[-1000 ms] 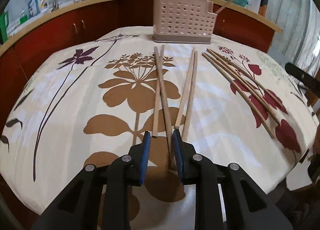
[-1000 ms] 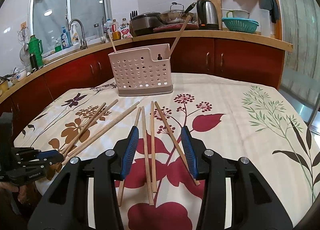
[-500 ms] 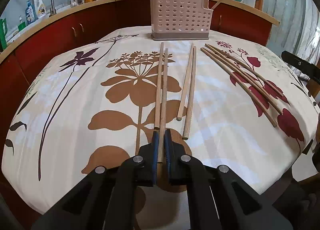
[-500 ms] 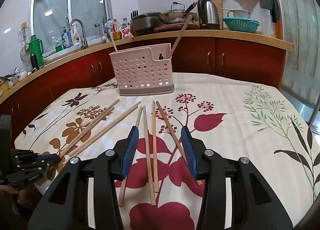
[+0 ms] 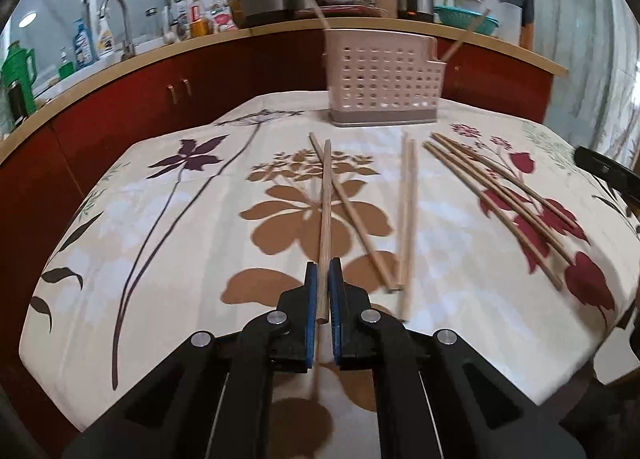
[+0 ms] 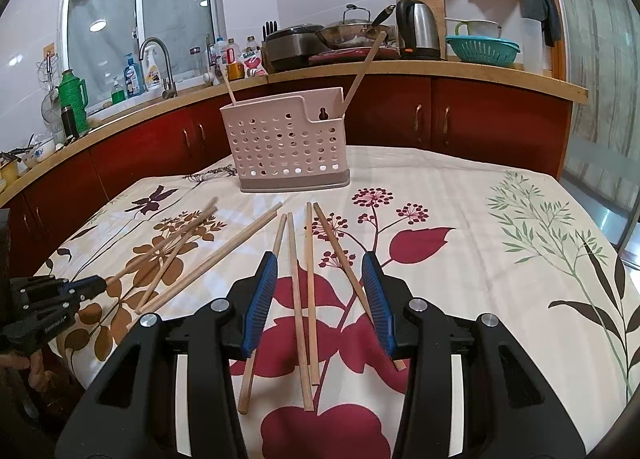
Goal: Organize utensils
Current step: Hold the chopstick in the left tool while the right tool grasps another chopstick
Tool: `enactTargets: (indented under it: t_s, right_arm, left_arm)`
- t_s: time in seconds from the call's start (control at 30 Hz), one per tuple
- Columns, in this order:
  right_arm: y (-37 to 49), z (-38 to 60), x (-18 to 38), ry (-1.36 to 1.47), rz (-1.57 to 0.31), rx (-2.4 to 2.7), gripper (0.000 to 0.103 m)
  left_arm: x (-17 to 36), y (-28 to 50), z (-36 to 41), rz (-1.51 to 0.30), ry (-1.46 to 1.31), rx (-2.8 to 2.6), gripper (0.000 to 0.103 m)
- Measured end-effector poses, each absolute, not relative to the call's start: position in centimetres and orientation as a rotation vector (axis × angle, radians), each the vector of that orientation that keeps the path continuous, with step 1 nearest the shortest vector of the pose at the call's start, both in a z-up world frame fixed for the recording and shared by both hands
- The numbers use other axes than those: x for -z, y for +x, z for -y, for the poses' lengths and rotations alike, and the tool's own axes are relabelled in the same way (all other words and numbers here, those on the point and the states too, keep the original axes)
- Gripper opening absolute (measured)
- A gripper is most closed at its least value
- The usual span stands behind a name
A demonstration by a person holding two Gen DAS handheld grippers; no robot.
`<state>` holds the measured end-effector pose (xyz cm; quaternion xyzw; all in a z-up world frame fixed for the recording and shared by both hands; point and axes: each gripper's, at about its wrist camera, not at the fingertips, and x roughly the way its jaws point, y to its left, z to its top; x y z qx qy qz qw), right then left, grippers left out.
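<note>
Left tongs (image 5: 323, 291) grip one chopstick (image 5: 325, 203) (near end) — right tongs (image 6: 323, 299) wide

a home kitchen; sink faucet (image 6: 158, 59), kettle (image 6: 418, 29), wok (image 6: 350, 35) on a red-cabinet counter (image 6: 460, 71)

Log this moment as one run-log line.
left gripper: shut on chopstick | right gripper: open above four chopsticks | holder: two chopsticks inside

I count eight chopsticks (image 6: 298, 299) on my table, two more standing in one holder (image 6: 288, 151).
</note>
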<state>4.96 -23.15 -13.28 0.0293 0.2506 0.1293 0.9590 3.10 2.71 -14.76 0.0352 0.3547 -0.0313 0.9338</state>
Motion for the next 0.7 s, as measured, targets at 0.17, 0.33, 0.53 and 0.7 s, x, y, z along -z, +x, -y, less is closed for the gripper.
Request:
enactTargets:
  t_s: [0.17,0.33,0.53,0.7]
  right_arm:
    - [5.0,22.9,13.4,0.051,-0.513,-0.266,0.043]
    - [5.0,22.7,13.9,0.038,-0.533,-0.274,0.043]
    - [4.4,21.5,15.1,0.010,-0.581,-0.346,0.034]
    - [3.8,20.9,16.4,-0.021,-0.617,-0.357,0.032]
  left_arm:
    - [15.5,3.5,-4.0,-0.721,0.056,0.020,0.007]
    - [16.0,3.8,-4.7,-0.718,0.037,-0.004,0.007]
    - [16.3,4.0,-4.9,-0.719,0.021,-0.013,0.007]
    - [16.3,3.8,-4.9,-0.717,0.019,-0.017,0.007]
